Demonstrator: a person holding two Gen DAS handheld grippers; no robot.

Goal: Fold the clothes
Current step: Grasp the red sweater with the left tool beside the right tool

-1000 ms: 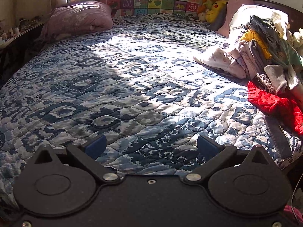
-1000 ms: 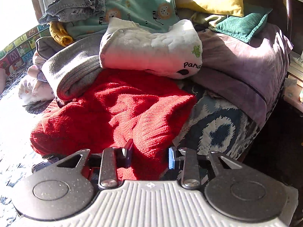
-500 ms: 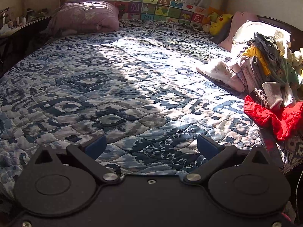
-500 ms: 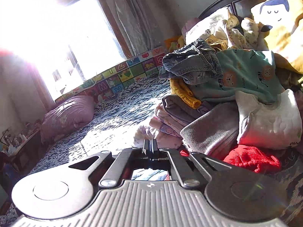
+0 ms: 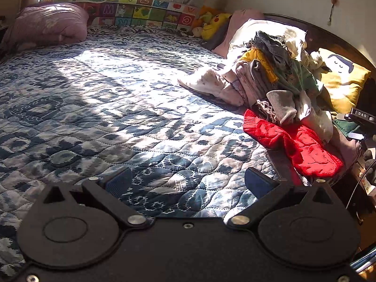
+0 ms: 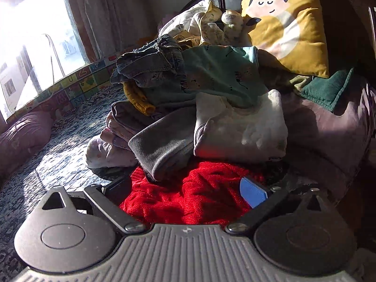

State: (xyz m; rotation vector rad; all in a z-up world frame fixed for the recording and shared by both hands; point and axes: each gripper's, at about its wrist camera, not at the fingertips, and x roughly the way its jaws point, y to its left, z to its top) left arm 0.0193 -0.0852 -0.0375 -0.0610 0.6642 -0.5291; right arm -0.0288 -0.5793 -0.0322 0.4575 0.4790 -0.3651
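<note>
A heap of unfolded clothes lies along the bed's right side. A red knit sweater spreads at its near end, under a grey garment and a white padded one. Jeans and a teal printed top sit on top of the heap. My right gripper is open, its fingers spread just above the red sweater, holding nothing. My left gripper hovers open over the bare blue quilt, left of the heap.
A purple pillow and an alphabet-print bumper line the far edge under the window. Plush toys sit in the corner. A yellow cushion leans on the dark headboard. The bed's right edge drops off beside the sweater.
My right gripper went from part open near the sweater to shut and lifted, and now stands wide open over the sweater again. The left gripper stayed open and turned right toward the heap.
</note>
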